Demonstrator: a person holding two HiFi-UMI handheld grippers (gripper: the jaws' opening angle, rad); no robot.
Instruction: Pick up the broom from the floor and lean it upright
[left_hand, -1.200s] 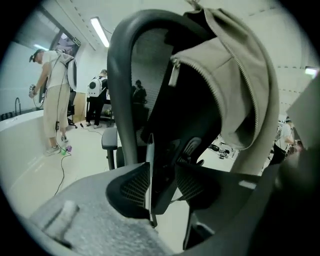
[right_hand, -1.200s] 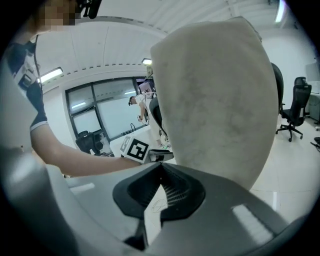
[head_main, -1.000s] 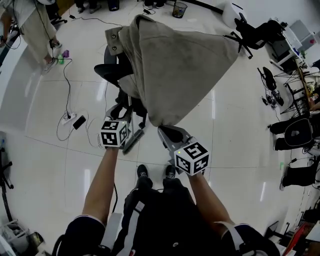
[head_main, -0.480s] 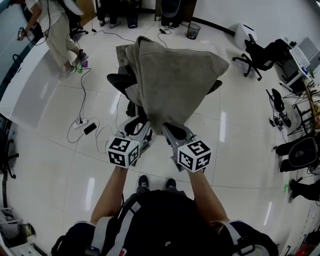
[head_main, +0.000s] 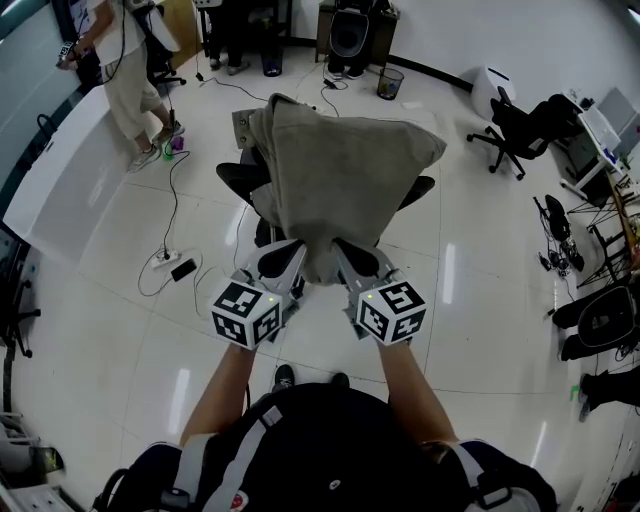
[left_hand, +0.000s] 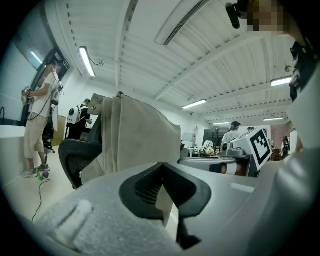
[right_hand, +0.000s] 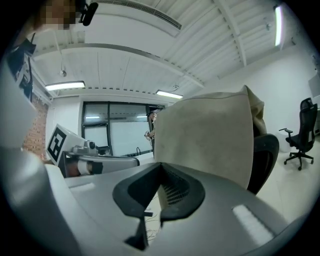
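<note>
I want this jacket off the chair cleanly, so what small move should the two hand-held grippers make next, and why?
Probably raise both a little, evenly. The left hand-held gripper, jaws just closed, and the right hand-held gripper each pinch the hem of the beige jacket, whose top drapes over the black chair; an even lift should free it without snagging.

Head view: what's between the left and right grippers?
Head view shows the beige cloth hanging there. The left gripper, jaws just closed, and the right gripper both pinch it.

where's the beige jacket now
Head view, centre: beige jacket draped over the black chair, near hem pinched by the right gripper and the left gripper, whose jaws just closed.
</note>
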